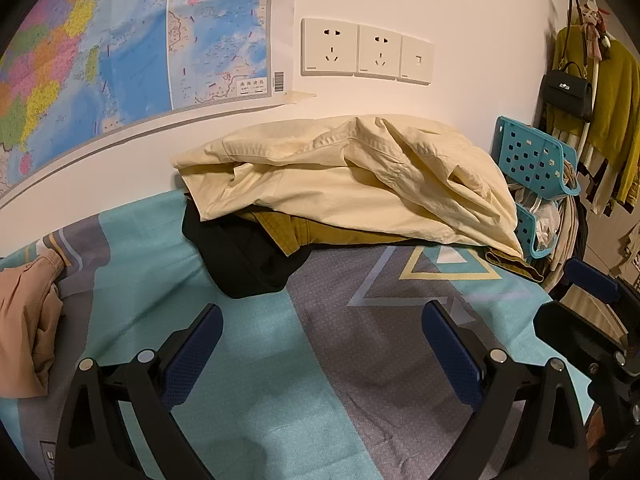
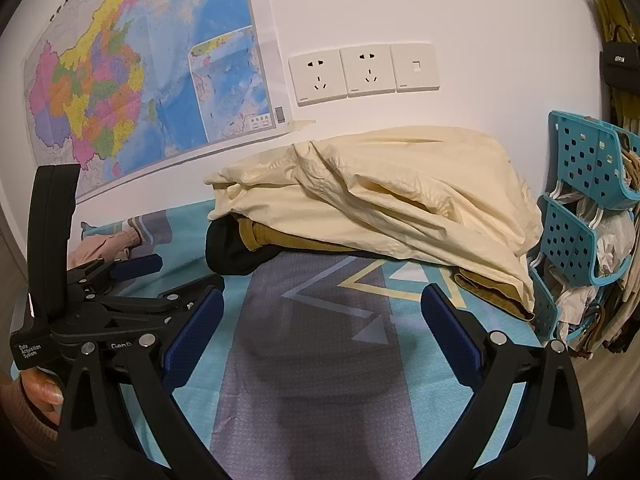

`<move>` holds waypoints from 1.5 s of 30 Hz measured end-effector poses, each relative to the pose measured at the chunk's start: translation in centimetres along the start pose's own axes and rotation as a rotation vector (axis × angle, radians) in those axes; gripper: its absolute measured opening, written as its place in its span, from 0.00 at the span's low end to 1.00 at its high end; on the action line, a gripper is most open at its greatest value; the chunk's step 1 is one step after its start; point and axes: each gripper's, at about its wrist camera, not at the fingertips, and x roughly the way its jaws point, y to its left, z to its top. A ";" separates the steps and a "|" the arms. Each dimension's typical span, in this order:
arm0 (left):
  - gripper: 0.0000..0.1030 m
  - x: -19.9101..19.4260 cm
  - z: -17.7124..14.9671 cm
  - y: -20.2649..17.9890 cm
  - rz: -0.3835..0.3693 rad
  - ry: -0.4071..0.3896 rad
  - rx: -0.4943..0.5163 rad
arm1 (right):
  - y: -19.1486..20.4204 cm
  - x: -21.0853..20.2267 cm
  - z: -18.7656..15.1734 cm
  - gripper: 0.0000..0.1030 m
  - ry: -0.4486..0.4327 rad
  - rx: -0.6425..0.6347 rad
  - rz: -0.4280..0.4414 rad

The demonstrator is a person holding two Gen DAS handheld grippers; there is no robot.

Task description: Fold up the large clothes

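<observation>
L gripper (image 1: pixel 322 344) & R gripper (image 2: pixel 322 326) both spread wide, holding nothing; hovering over bedsheet (image 1: pixel 260 400).

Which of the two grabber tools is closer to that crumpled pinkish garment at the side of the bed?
Left. The left gripper hovers open with the pinkish garment just off to its left; the right gripper, also open, sits farther right, beyond the left one.

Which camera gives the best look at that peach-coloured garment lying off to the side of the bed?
The left wrist view. There the peach garment fills the left edge, crumpled on the patterned bedsheet. In the right wrist view only a small strip of it shows, mostly hidden behind the left gripper.
</observation>
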 end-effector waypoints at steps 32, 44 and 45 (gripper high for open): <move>0.93 2.5 1.6 1.9 -0.011 0.055 -0.057 | 0.2 1.6 2.1 0.95 0.000 -0.089 -0.009; 0.93 5.9 3.3 3.6 0.023 0.085 -0.095 | 1.7 8.2 8.1 0.95 0.026 -0.326 -0.061; 0.93 6.3 3.4 4.0 0.032 0.089 -0.102 | 2.0 9.0 8.7 0.95 0.029 -0.354 -0.067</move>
